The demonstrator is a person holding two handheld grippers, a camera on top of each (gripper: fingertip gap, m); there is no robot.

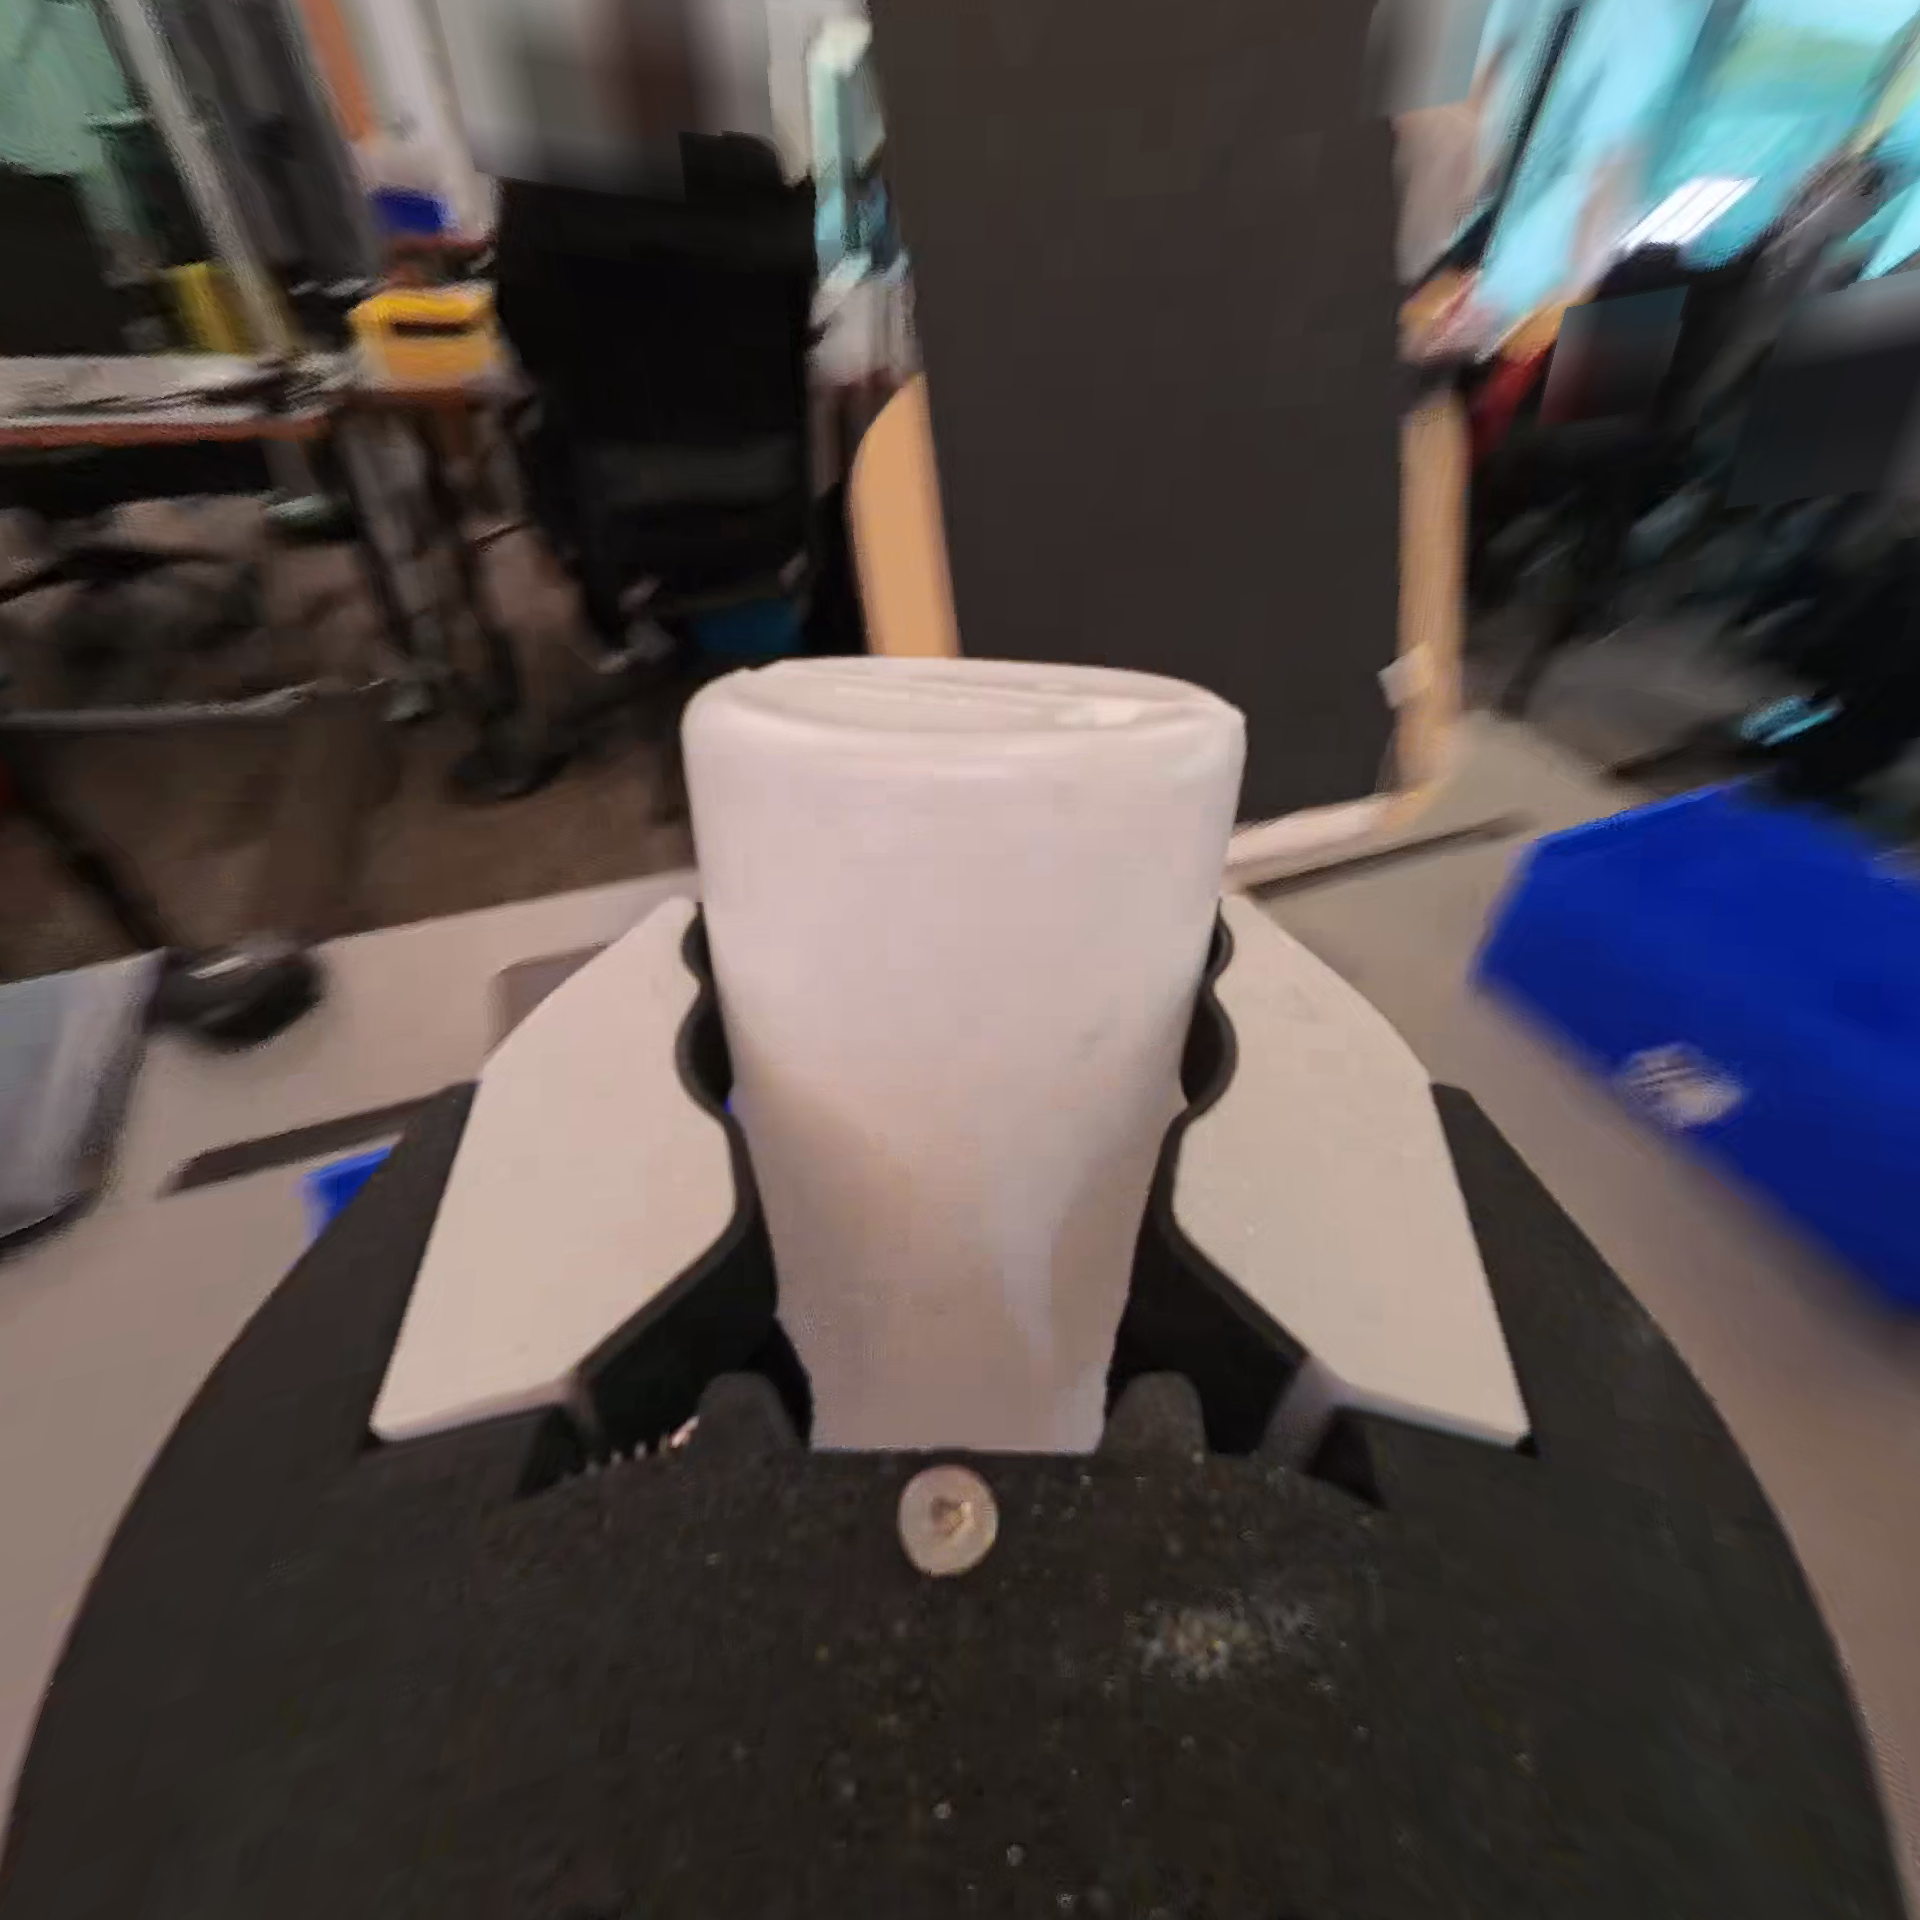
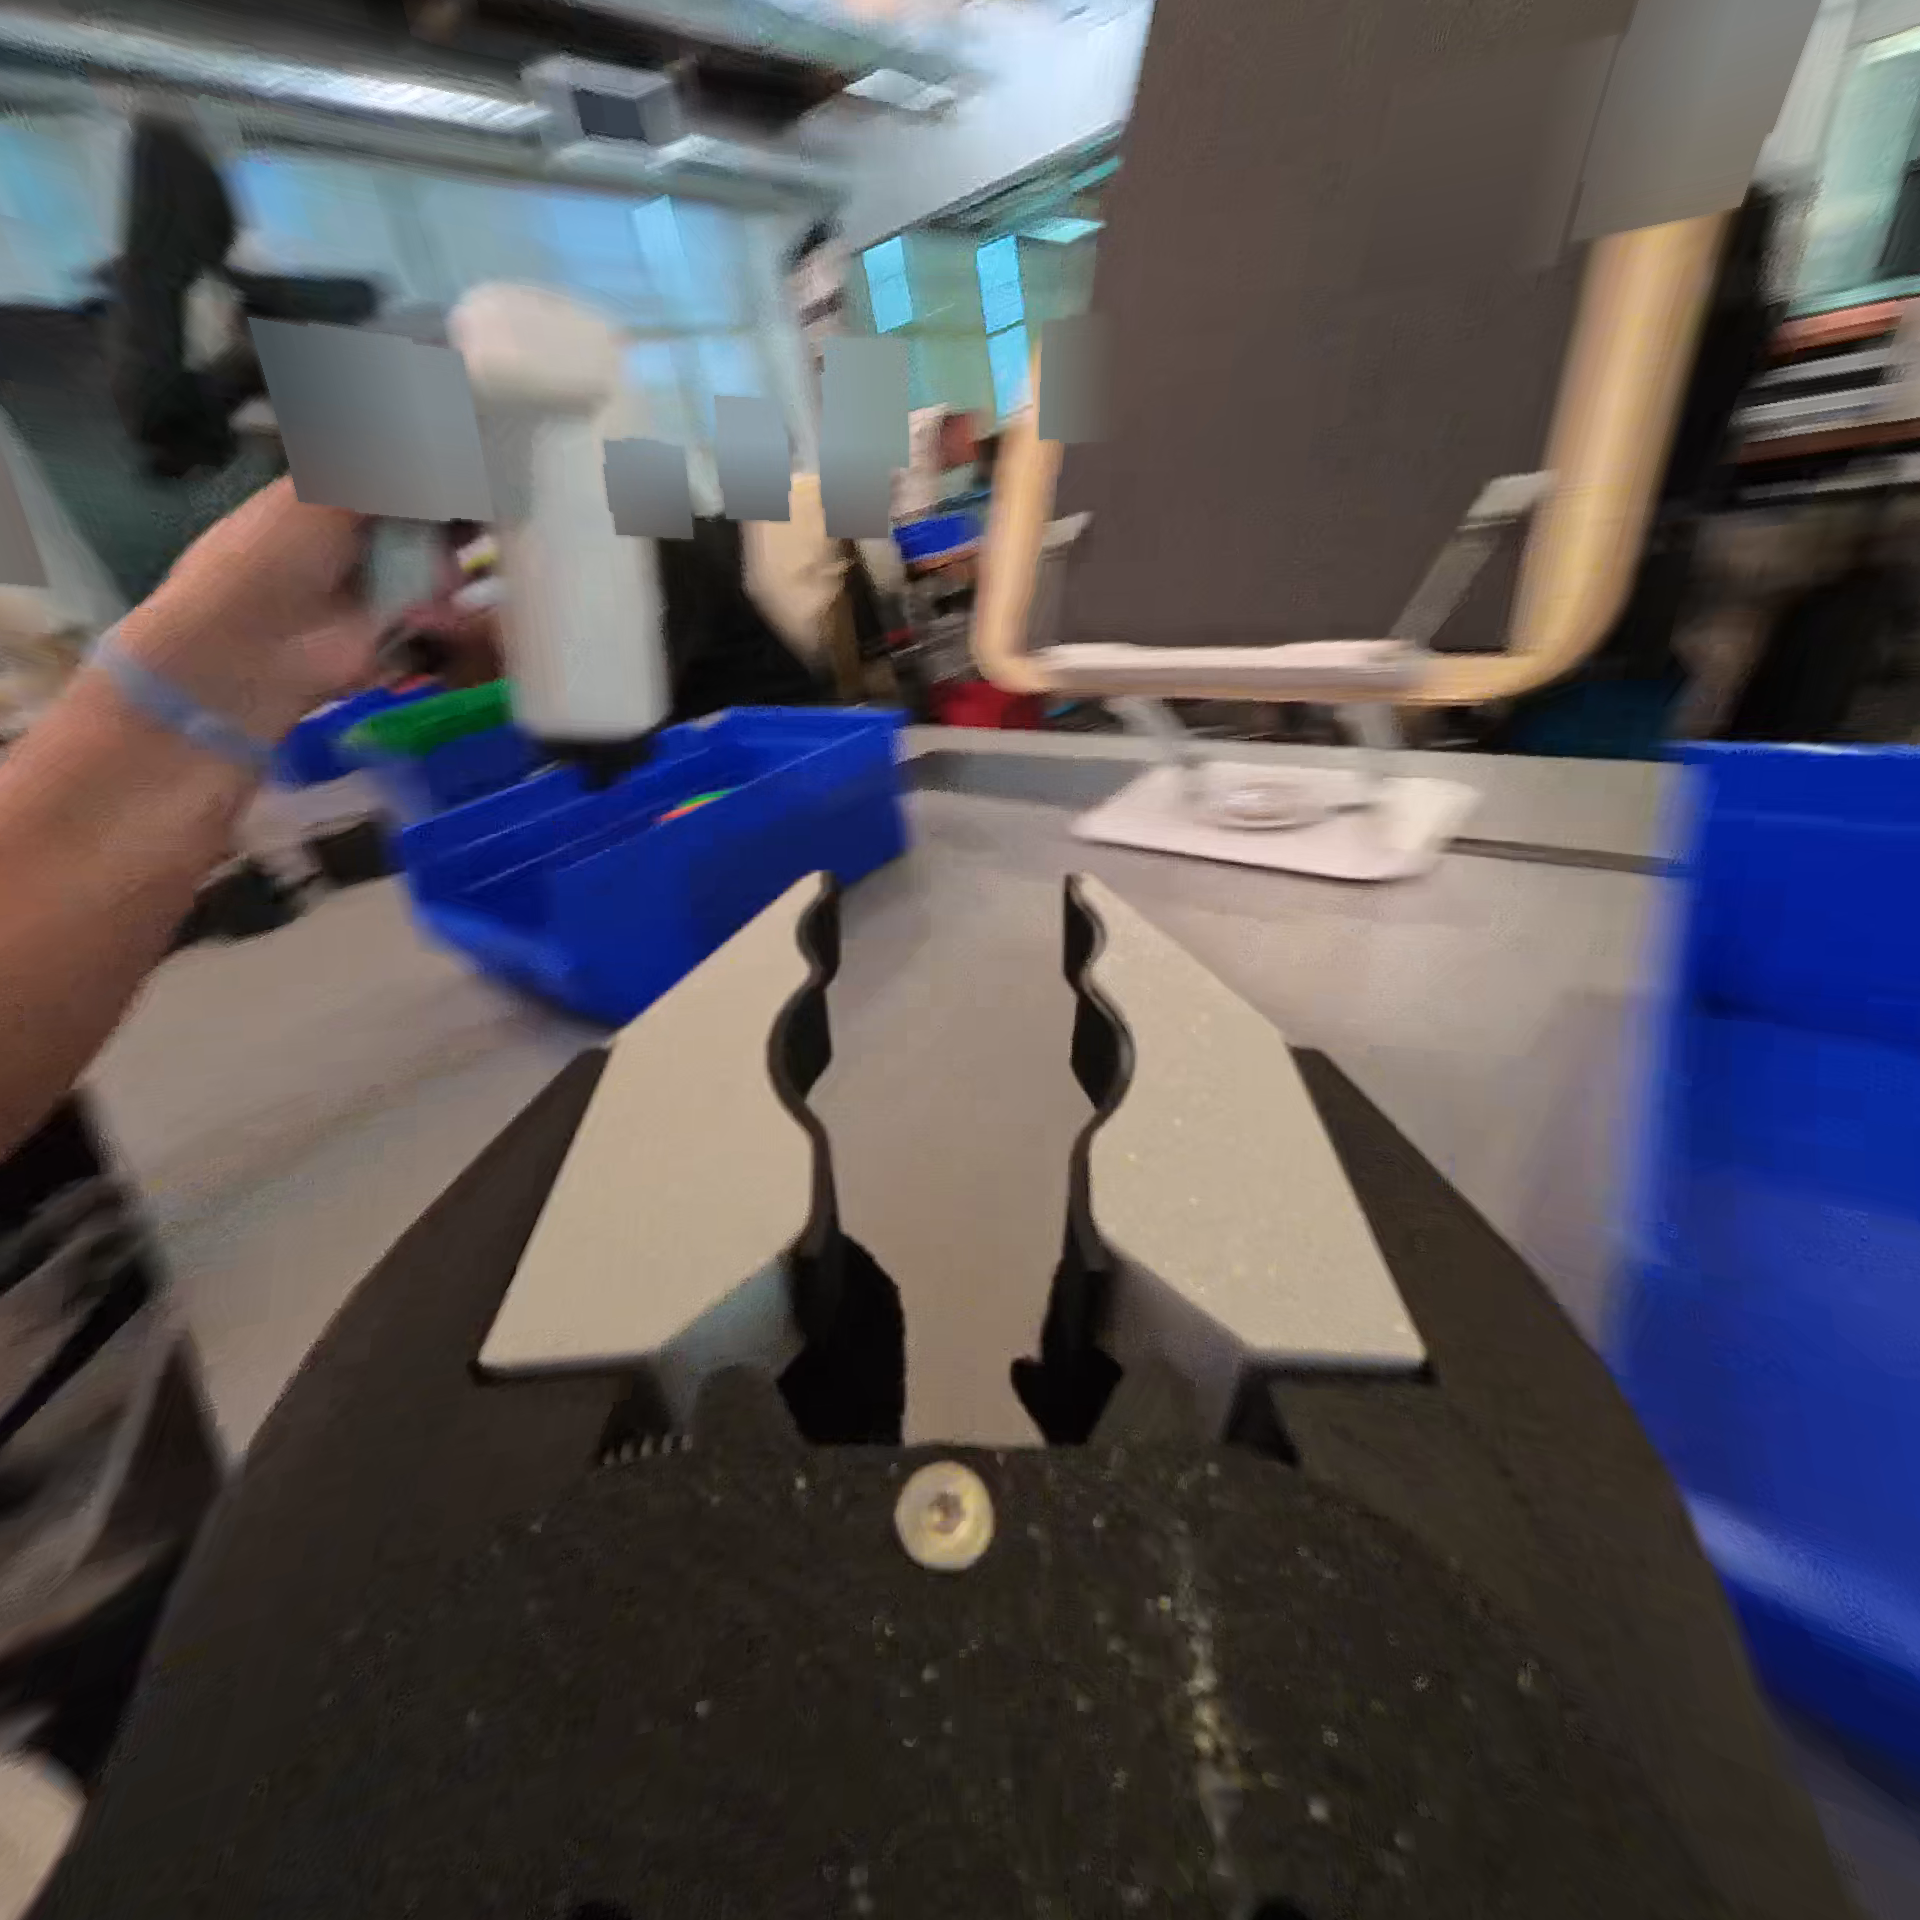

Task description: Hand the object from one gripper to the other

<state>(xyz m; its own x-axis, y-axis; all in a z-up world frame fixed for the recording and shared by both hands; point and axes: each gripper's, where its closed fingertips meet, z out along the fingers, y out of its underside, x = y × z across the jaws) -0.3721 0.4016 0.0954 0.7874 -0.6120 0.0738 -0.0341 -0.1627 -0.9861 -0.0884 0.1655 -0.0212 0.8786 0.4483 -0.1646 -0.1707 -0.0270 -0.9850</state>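
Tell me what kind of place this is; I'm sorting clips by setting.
Probably a shared lab or office workspace: blue storage bins on a grey table, a cluttered workbench and a glowing monitor behind.

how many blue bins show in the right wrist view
3: one blue bin left of centre on the table, a smaller one behind it, a third at the right edge. Others may be out of frame.

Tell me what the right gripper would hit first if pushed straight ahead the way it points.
Probably nothing soon. The open right gripper points over bare grey table; the first thing on that line looks like the white stand base. The white bottle sits off to the left. Depth is unclear.
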